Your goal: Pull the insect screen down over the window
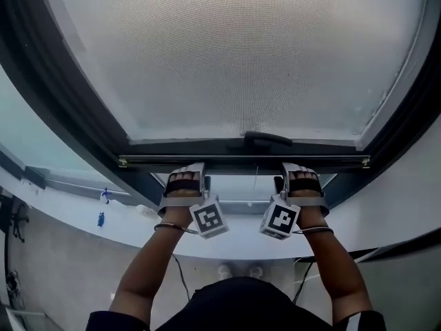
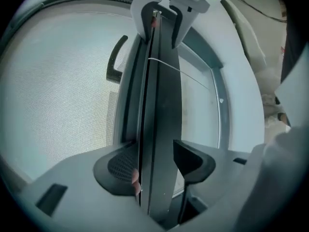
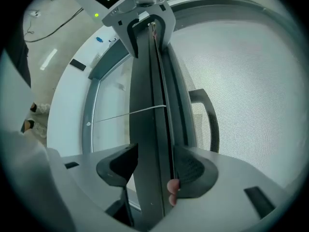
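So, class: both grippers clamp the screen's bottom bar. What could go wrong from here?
Uneven pulling by the left gripper and right gripper may tilt the bottom bar and jam it in the window frame. The thin cord crossing the bar might snag. The jaws may slip off the smooth bar.

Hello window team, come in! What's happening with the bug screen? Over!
Left gripper and right gripper shut on bottom bar. Insect screen mostly down, open gap below. Only a thin cord crosses the gap.
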A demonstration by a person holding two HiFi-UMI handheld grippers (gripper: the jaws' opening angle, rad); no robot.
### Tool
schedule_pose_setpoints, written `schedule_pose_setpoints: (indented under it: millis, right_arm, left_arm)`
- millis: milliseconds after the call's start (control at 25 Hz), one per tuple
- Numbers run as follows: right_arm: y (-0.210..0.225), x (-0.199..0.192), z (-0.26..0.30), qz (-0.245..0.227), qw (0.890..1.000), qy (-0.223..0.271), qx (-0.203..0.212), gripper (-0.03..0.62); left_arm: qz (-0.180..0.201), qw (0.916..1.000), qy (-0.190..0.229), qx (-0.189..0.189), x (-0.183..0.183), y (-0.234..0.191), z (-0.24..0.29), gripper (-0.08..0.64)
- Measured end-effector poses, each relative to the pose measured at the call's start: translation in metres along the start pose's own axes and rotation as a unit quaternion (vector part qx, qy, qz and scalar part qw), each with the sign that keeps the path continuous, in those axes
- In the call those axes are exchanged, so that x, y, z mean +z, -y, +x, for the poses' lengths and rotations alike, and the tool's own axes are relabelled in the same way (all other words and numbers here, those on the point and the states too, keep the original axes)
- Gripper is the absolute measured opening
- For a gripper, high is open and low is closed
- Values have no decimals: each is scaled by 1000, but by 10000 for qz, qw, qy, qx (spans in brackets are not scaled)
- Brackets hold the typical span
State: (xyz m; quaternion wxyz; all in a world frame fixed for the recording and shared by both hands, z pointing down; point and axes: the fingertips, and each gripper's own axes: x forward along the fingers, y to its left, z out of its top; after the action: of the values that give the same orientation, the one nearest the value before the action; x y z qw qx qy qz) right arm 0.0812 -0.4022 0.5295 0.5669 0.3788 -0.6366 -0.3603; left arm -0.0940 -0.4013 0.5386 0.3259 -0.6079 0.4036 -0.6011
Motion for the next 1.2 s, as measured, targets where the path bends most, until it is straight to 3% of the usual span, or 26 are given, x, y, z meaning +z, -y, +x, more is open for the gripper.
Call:
schedule_pose_setpoints:
  millis: [400,560,800,880,920,1000,1080,1160,1200]
  right_arm:
    - [5,-1,-5,285,9985,96,461,242]
    - [11,5,-12,478,9979,202,388,242]
    - [36,23,-39,1390,9881,651,113,242]
    - [47,31,-52,1828,9794,862,38,242]
    - [53,37,-60,2101,9727,990,26,242]
    - [62,48,-74,2731,9525,1344,17,242]
    - [68,58,-85,3356,9251,1777,8,242]
    - [73,66,-97,4019,8897,2165,-13,242]
    - [76,70,-104,4358,8694,2328,-30,242]
  left_arm:
    - [-495,9981,146,-348,4,-7,-4,238]
    - [-1082,9922,437,-428,7,-12,-11,238]
    - [-1702,9823,711,-330,5,-22,-31,238]
    - [-2283,9666,1096,-404,10,-30,-45,238]
    - [-2666,9530,1365,-454,14,-36,-53,238]
    - [-3490,9139,2008,-514,20,-49,-68,238]
    - [-4160,8680,2657,-549,24,-64,-86,238]
    - [-4590,8278,3178,-554,26,-79,-107,238]
    - [-4730,8129,3358,-521,25,-85,-116,238]
